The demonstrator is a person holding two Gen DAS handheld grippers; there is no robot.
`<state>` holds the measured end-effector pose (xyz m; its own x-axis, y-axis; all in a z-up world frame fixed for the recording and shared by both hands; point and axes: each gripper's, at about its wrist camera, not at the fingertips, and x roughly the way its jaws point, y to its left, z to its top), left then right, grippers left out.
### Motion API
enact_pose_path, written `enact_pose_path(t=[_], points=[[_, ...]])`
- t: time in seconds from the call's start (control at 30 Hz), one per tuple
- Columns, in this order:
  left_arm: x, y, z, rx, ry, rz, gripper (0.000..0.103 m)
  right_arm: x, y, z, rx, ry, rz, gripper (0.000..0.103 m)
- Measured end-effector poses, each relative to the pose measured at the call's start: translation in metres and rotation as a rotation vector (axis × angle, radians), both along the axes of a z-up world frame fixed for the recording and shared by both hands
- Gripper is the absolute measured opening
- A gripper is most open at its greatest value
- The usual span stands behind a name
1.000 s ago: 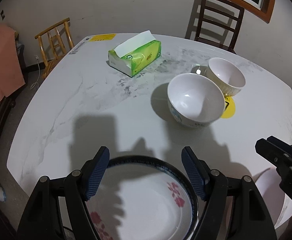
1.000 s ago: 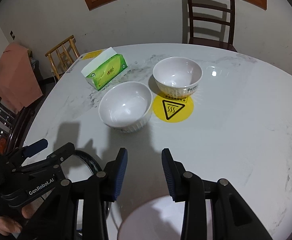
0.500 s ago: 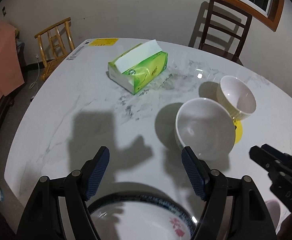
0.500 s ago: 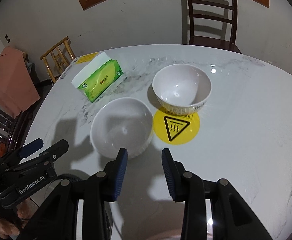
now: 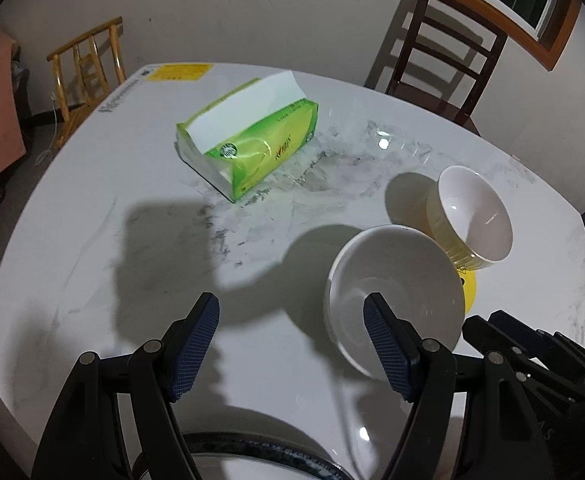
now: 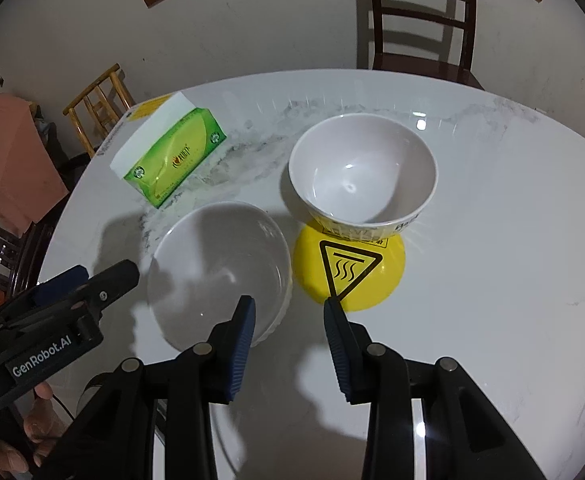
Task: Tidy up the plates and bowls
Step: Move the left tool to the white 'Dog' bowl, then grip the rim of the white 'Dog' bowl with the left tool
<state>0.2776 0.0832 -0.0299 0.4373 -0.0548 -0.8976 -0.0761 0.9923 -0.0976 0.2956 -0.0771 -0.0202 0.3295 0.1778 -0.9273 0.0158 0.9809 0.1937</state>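
On the marble table (image 5: 92,240), the left wrist view shows the left gripper (image 5: 290,338) open and empty, the near white bowl (image 5: 396,280) at its right finger, a patterned plate rim (image 5: 252,438) below. In the right wrist view, the right gripper (image 6: 288,340) stands partly open, empty, the far bowl (image 6: 362,172) beside the tissue pack (image 6: 172,156).

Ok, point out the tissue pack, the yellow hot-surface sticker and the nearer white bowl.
tissue pack (image 6: 174,162), right wrist view, green front face.
yellow hot-surface sticker (image 6: 384,258), right wrist view, right part.
nearer white bowl (image 6: 216,264), right wrist view, inside bottom.
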Motion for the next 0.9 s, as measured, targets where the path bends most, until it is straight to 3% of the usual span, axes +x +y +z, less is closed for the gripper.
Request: enact_pose_path(t=[0.17, 0.4, 0.73, 0.9], points=[[0.014, 0.0, -0.013, -0.048, 0.041, 0.005, 0.071, 0.01, -0.002, -0.006, 0.015, 0.019, 0.001, 0.036], [0.024, -0.002, -0.029, -0.052, 0.083, 0.016, 0.067, 0.021, 0.0, -0.021, -0.005, 0.062, -0.003, 0.036], [0.028, -0.004, -0.048, -0.056, 0.136, 0.004, 0.04, 0.028, 0.009, -0.039, -0.012, 0.093, 0.014, 0.036], [0.029, -0.004, -0.054, -0.086, 0.149, -0.006, 0.029, 0.03, 0.013, -0.042, 0.01, 0.104, 0.017, 0.025]])
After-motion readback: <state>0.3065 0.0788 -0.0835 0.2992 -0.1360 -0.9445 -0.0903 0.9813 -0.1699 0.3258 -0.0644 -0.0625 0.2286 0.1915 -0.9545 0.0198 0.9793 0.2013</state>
